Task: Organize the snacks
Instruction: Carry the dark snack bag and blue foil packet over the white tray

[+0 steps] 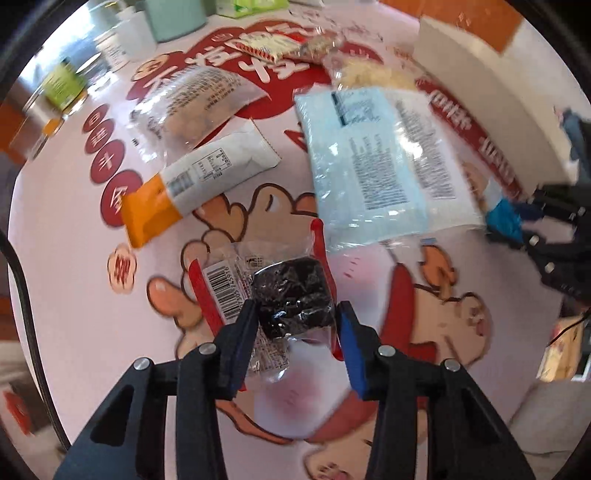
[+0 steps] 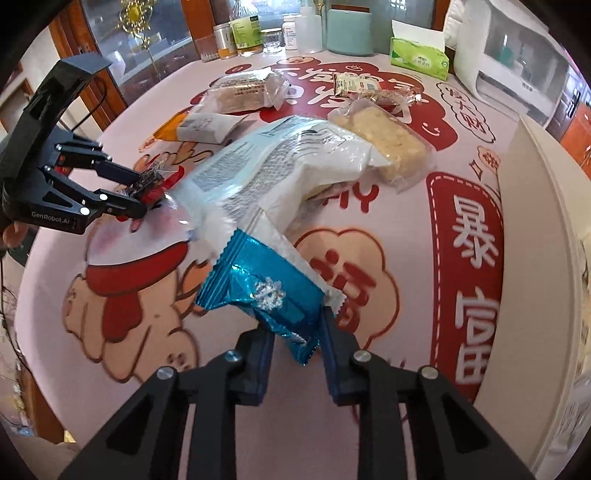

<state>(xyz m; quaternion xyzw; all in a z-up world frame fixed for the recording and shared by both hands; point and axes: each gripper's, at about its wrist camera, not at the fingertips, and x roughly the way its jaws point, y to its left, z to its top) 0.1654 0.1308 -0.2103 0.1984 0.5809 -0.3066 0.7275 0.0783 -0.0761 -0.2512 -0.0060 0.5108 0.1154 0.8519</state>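
My left gripper [image 1: 297, 325] is shut on a clear-and-red packet holding a dark round cake [image 1: 291, 295], held just above the cartoon tablecloth; it also shows in the right wrist view [image 2: 149, 186]. My right gripper [image 2: 297, 332] is shut on a shiny blue foil snack [image 2: 258, 291], which also shows in the left wrist view [image 1: 504, 218]. A large pale-blue bag [image 2: 273, 162] lies just beyond the blue snack. An orange-and-white bar [image 1: 199, 181], a bag of round biscuits [image 1: 195, 107] and a yellow crisp-cake packet [image 2: 391, 140] lie on the table.
A white box wall [image 2: 535, 229] stands at the right. More small packets [image 2: 356, 86] lie farther back. Bottles and jars [image 2: 247, 33], a teal container [image 2: 349, 29], a green tissue box [image 2: 419, 55] and a white appliance [image 2: 506, 62] line the far edge.
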